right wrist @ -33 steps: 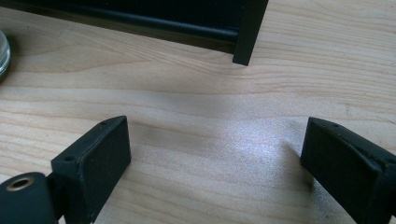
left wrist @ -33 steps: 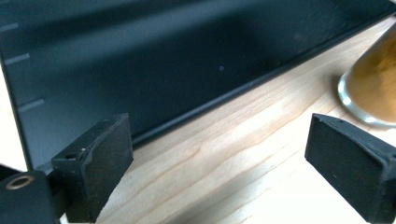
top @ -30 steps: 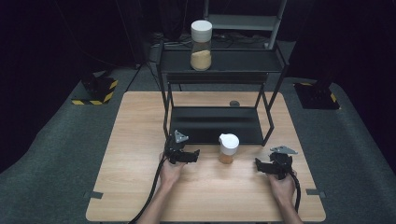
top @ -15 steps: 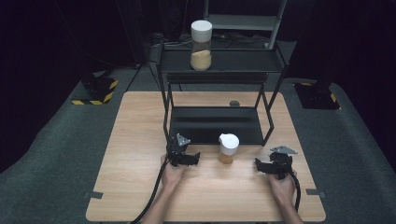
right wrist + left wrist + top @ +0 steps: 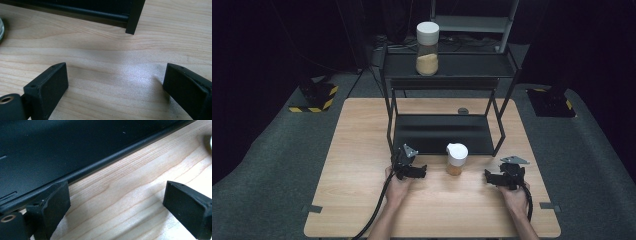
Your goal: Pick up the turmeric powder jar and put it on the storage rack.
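A small jar (image 5: 456, 159) with a white lid and tan contents stands on the wooden table (image 5: 357, 150), just in front of the black rack's lower shelf (image 5: 439, 134). My left gripper (image 5: 422, 171) lies on the table to the jar's left, open and holding nothing, its jaws turned toward the jar. In the left gripper view, bare wood shows between the left gripper (image 5: 116, 195) jaws. My right gripper (image 5: 488, 177) rests to the jar's right, open and holding nothing. In the right gripper view, wood also lies between the right gripper (image 5: 116, 75) jaws. A taller jar (image 5: 427, 47) stands on the rack's top shelf.
The black metal rack (image 5: 507, 75) takes up the table's back half; one of its legs (image 5: 135, 15) stands close ahead of my right gripper. A small dark round object (image 5: 463, 110) lies behind the rack. Black-and-yellow bases (image 5: 314, 97) sit on the floor beyond the table.
My left gripper has edged slightly to the right, toward the small jar. The right gripper and both jars have stayed put.
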Demonstrator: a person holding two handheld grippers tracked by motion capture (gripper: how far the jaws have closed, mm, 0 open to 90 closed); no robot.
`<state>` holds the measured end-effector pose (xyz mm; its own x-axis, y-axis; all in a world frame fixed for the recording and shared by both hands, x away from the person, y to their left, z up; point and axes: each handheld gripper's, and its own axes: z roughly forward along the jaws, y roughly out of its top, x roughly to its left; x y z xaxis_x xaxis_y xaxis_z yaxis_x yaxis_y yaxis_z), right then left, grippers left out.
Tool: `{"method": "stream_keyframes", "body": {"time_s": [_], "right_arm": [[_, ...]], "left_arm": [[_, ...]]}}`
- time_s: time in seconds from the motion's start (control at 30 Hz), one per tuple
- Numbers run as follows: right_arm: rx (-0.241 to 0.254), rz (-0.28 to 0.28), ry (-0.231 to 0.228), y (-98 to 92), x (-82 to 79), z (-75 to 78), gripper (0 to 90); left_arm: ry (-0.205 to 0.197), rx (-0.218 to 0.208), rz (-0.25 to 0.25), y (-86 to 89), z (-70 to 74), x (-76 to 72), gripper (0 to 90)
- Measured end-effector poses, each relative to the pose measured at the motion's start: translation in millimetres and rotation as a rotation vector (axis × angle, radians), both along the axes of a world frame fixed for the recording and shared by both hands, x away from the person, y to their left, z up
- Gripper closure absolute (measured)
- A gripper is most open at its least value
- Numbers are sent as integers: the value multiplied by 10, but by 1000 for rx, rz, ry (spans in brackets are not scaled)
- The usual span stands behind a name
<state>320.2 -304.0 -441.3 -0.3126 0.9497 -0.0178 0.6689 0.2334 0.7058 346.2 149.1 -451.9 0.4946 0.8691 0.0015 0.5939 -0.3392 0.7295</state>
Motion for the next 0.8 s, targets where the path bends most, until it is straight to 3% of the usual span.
{"method": "stream_keyframes", "body": {"time_s": [0.1,0.23,0.4,0.5,0.8], "right_arm": [[2,37,8,-3,18,40,50],[46,119,-11,-1,-16,60,47],[40,221,-9,135,-22,101,50],[70,272,-13,203,-3,113,51],[127,346,-30,374,96,153,82]], "left_arm": [[0,0,0,0,1,0,71],[0,1,0,0,1,0,71],[0,1,-1,0,1,1,71],[1,1,0,0,1,0,71],[0,0,0,0,1,0,71]]}}
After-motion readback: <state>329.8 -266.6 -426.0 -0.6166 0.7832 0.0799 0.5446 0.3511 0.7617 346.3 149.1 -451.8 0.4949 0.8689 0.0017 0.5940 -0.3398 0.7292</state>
